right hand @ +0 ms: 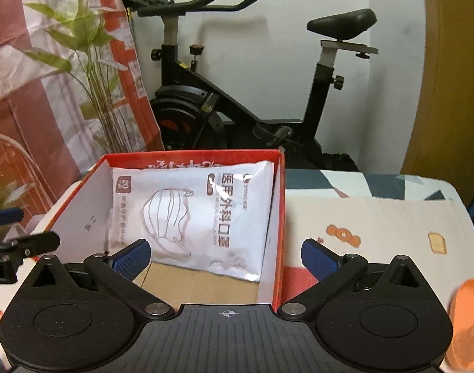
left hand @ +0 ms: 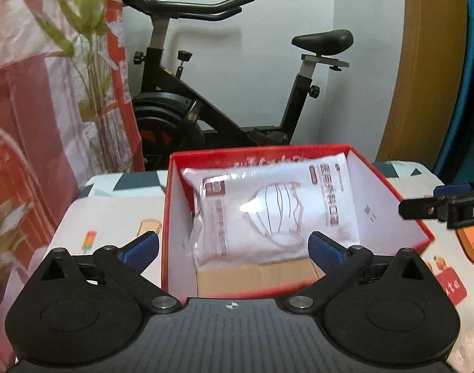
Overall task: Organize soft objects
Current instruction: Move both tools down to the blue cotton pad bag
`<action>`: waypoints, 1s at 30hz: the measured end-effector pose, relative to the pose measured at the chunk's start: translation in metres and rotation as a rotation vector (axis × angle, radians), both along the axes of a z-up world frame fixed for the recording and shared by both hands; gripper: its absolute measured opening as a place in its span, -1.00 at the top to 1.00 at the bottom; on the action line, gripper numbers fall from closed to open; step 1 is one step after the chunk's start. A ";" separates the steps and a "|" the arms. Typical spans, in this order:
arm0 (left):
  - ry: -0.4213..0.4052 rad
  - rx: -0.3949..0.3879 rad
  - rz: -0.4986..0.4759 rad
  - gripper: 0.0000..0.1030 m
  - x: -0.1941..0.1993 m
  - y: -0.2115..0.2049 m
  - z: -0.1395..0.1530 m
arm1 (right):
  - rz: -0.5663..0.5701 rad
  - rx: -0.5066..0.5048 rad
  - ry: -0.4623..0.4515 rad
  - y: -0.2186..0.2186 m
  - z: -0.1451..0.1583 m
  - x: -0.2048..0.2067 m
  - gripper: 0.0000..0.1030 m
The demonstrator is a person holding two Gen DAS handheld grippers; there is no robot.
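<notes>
Pack of face masks (left hand: 269, 209) inside the red box (left hand: 164, 223), leaning tilted against the far wall, lower edge down on the brown cardboard floor (left hand: 258, 275) of the box. Long axis of the pack running roughly from near-bottom up toward the far rim, a little slanted across the box.

Left hand-held gripper (left hand: 234, 247) released, blue pads spread wide and holding nothing, poised just short of the near rim, with the pack straight ahead and slightly below, almost centred between the pads. Right hand-held gripper (right hand: 226, 256) likewise released and bare, set toward the box's right wall (right hand: 279, 217), so the pack (right hand: 193, 214) ahead and off to its left, that wall falling between its pads.

Judged from this: left one better lined up, a plain forward reach over the near rim; right one needing a leftward shift first. Box itself on the patterned counter (right hand: 376, 217). Pack already in the box, perhaps only wanting to be laid flat.
</notes>
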State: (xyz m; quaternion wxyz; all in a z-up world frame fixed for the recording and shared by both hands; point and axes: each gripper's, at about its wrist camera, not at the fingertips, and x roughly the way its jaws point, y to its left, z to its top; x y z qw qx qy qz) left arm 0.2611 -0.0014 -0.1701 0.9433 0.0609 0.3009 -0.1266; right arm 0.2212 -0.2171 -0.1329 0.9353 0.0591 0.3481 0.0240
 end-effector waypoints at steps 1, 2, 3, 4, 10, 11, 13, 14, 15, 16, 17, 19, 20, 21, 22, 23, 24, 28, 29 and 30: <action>0.002 -0.004 0.001 -1.00 -0.006 0.001 -0.003 | -0.001 0.007 -0.005 0.000 -0.001 -0.006 -0.99; 0.007 -0.008 0.000 -1.00 -0.012 0.003 -0.006 | 0.000 0.012 -0.007 0.001 -0.002 -0.012 -0.99; 0.015 -0.014 -0.004 -1.00 -0.017 0.005 -0.009 | 0.003 0.019 -0.012 0.001 -0.003 -0.019 -0.99; 0.019 -0.019 -0.007 -1.00 -0.023 0.006 -0.011 | 0.004 0.024 -0.017 0.002 -0.005 -0.024 -0.99; 0.034 -0.045 -0.023 -1.00 -0.057 0.011 -0.030 | 0.012 0.021 -0.036 0.013 -0.021 -0.060 -0.99; 0.034 -0.043 -0.024 -1.00 -0.063 0.012 -0.032 | 0.009 0.040 -0.031 0.014 -0.025 -0.066 -0.99; 0.033 -0.036 -0.022 -1.00 -0.074 0.011 -0.037 | 0.019 0.079 -0.023 0.016 -0.033 -0.077 -0.99; 0.031 -0.035 -0.020 -1.00 -0.078 0.011 -0.039 | 0.029 0.096 -0.019 0.017 -0.037 -0.082 -0.99; 0.027 -0.038 -0.018 -1.00 -0.084 0.011 -0.040 | 0.041 0.108 -0.011 0.019 -0.041 -0.086 -0.99; 0.025 -0.045 -0.014 -1.00 -0.088 0.011 -0.041 | 0.048 0.111 -0.004 0.020 -0.044 -0.089 -0.99; 0.026 -0.055 -0.010 -1.00 -0.093 0.012 -0.043 | 0.047 0.106 0.001 0.022 -0.048 -0.094 -0.99; 0.031 -0.077 -0.003 -1.00 -0.103 0.013 -0.047 | 0.033 0.089 0.001 0.025 -0.056 -0.103 -0.99; 0.034 -0.083 -0.001 -1.00 -0.107 0.013 -0.049 | 0.027 0.086 0.001 0.026 -0.059 -0.107 -0.99; 0.036 -0.086 0.004 -1.00 -0.113 0.013 -0.053 | 0.024 0.088 0.004 0.026 -0.063 -0.111 -0.99; 0.039 -0.086 0.007 -1.00 -0.116 0.014 -0.056 | 0.020 0.091 0.010 0.026 -0.067 -0.115 -0.99; 0.044 -0.083 0.011 -1.00 -0.118 0.014 -0.059 | 0.014 0.095 0.016 0.026 -0.071 -0.119 -0.99; 0.050 -0.081 0.017 -1.00 -0.121 0.015 -0.062 | 0.012 0.099 0.018 0.025 -0.075 -0.123 -0.99; 0.079 -0.089 0.037 -0.99 -0.128 0.020 -0.071 | 0.020 0.100 0.021 0.030 -0.083 -0.136 -0.99; 0.082 -0.089 0.037 -0.99 -0.130 0.020 -0.071 | 0.023 0.098 0.024 0.031 -0.084 -0.139 -0.99; 0.085 -0.088 0.034 -0.99 -0.133 0.020 -0.073 | 0.027 0.096 0.029 0.033 -0.086 -0.141 -0.99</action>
